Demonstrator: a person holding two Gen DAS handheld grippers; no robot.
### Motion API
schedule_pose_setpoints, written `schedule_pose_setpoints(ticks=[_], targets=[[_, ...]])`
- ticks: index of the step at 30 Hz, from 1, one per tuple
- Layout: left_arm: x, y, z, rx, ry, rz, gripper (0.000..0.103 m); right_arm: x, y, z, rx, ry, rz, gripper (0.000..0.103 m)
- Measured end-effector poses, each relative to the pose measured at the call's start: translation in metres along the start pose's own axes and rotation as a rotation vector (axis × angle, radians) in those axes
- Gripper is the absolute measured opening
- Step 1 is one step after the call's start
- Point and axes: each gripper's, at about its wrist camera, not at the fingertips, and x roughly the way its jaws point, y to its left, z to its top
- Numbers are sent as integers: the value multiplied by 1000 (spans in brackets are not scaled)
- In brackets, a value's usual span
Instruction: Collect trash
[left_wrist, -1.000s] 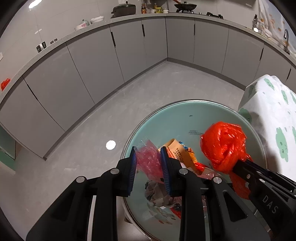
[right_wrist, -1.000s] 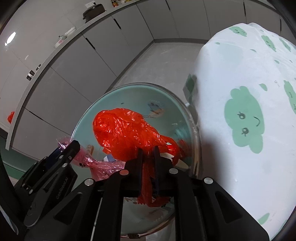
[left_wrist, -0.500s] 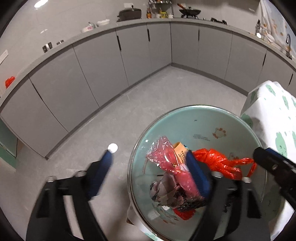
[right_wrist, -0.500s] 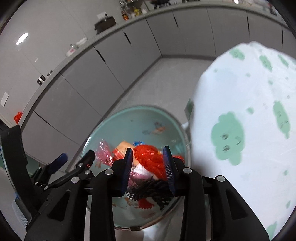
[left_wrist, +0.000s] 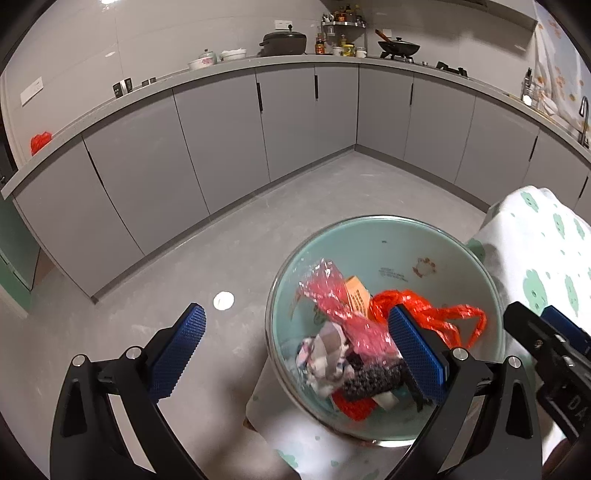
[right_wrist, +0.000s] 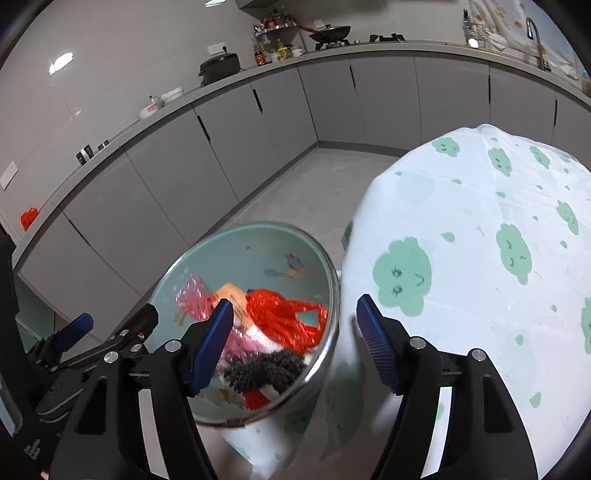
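Note:
A round teal bin (left_wrist: 399, 243) with a metal rim stands below both grippers; it also shows in the right wrist view (right_wrist: 258, 243). Inside lie a pink plastic bag (left_wrist: 332, 299), a red plastic bag (left_wrist: 424, 314), an orange carton, crumpled paper and a dark knitted piece (left_wrist: 373, 376). The red bag (right_wrist: 284, 314) and pink bag (right_wrist: 192, 299) show in the right view too. My left gripper (left_wrist: 299, 354) is open and empty above the bin's left side. My right gripper (right_wrist: 295, 347) is open and empty over the bin's right rim.
A table with a white cloth printed with green clouds (right_wrist: 480, 258) stands right of the bin. Grey kitchen cabinets (left_wrist: 221, 140) line the far walls, with pots and bottles on the counter. Grey floor (left_wrist: 258, 229) lies between.
Both grippers opened and let go: the pink bag dropped from the left, the red bag from the right, into the bin. Both grippers then rose away from the bin.

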Motion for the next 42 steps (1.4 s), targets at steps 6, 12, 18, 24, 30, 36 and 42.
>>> schedule_pose_setpoints(ticks=[6, 12, 18, 24, 30, 36, 42], targets=[[-18, 3, -11, -10, -5, 9, 97, -9, 6, -7, -25, 13, 9, 69], [-41, 2, -20, -16, -22, 9, 97, -31, 5, -12, -33, -13, 7, 76], [-72, -3, -30, -19, -64, 1, 97, -58, 3, -15, -38, -52, 12, 76], [-105, -2, -29, -29, -136, -9, 97, -89, 3, -22, -56, -99, 15, 78], [-133, -1, -24, -30, -201, -9, 97, -119, 0, -24, -62, -153, 3, 78], [-164, 2, -19, -36, -275, -9, 97, -151, -2, -23, -60, -246, -23, 78], [-187, 5, -17, -50, -319, -23, 97, -183, 2, -21, -67, -333, -25, 85]])
